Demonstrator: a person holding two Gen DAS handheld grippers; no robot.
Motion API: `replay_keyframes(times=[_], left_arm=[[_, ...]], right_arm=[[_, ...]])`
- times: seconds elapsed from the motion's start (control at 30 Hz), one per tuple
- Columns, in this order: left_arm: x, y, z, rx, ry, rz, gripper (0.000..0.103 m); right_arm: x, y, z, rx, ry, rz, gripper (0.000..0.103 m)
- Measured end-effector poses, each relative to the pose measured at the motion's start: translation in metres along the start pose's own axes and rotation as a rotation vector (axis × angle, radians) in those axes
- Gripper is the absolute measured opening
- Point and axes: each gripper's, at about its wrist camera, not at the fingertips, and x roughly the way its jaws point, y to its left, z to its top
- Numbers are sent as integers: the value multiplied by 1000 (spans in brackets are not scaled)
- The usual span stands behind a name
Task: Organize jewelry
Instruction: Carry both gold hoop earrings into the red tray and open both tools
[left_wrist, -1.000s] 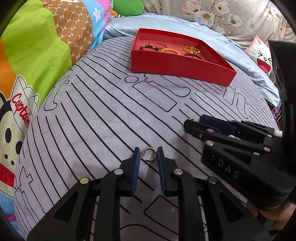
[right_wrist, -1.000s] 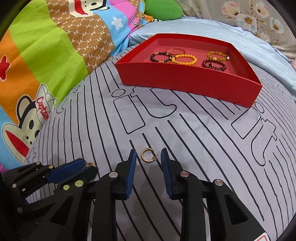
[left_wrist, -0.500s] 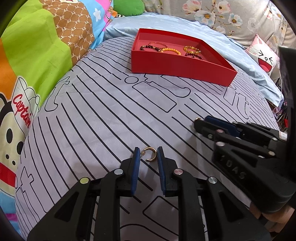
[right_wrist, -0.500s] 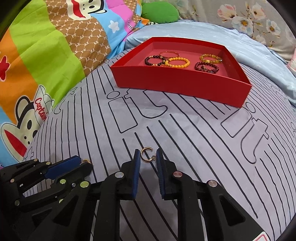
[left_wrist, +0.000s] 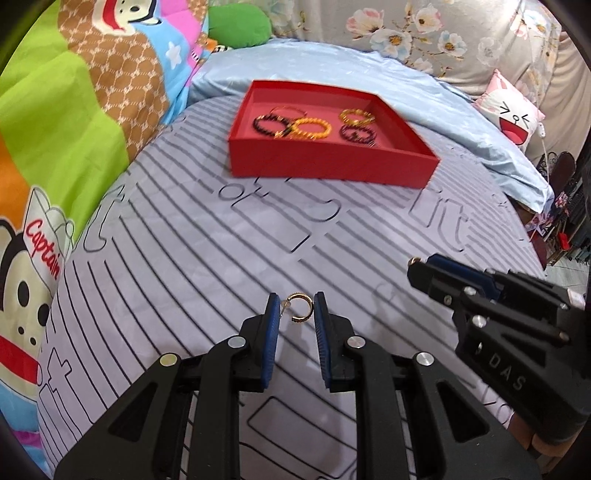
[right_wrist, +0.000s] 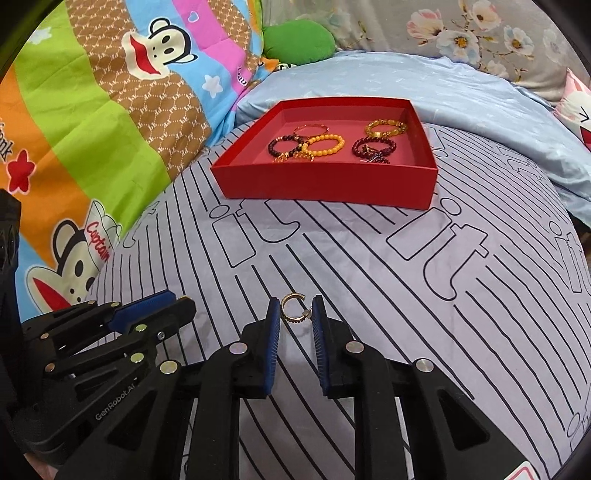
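A red tray (left_wrist: 332, 168) (right_wrist: 328, 182) stands on the striped bedsheet and holds several bead bracelets (left_wrist: 312, 129) (right_wrist: 325, 144). My left gripper (left_wrist: 295, 308) is shut on a gold hoop earring (left_wrist: 301, 307), pinched between its blue pads above the sheet. My right gripper (right_wrist: 295, 310) is shut on a second gold hoop earring (right_wrist: 291, 308). Each gripper shows in the other's view, the right one (left_wrist: 417, 267) to the right and the left one (right_wrist: 181, 301) to the left. Both are well short of the tray.
A colourful cartoon-monkey quilt (left_wrist: 55, 147) (right_wrist: 92, 122) rises on the left. A light blue blanket (left_wrist: 443, 107) and a pink cartoon pillow (left_wrist: 513, 110) lie behind and right of the tray. The bed edge drops off at the right (left_wrist: 535, 240).
Both grippers have closed on their earrings and lifted them off the sheet. The views have risen and tipped, showing more of the tray's inside.
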Motion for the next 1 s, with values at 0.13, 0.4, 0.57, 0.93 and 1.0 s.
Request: replay_keyframes(times=[0.13, 0.4, 0.57, 0.93, 1.0], left_arm=[[-6, -10, 11, 11, -22, -14, 18], [-10, -24, 34, 19, -57, -40, 18], [-9, -32, 55, 23, -83, -54, 18], [11, -38, 121, 37, -149, -46, 18], [17, -39, 134, 41, -158, -39, 18]], right_arm=[[-11, -4, 4, 9, -24, 2, 17], [-26, -12, 22, 14, -76, -3, 17], [-27, -16, 38, 14, -103, -6, 17], [-9, -34, 97, 2, -155, -47, 17], [-3, -37, 108, 2, -160, -54, 17]])
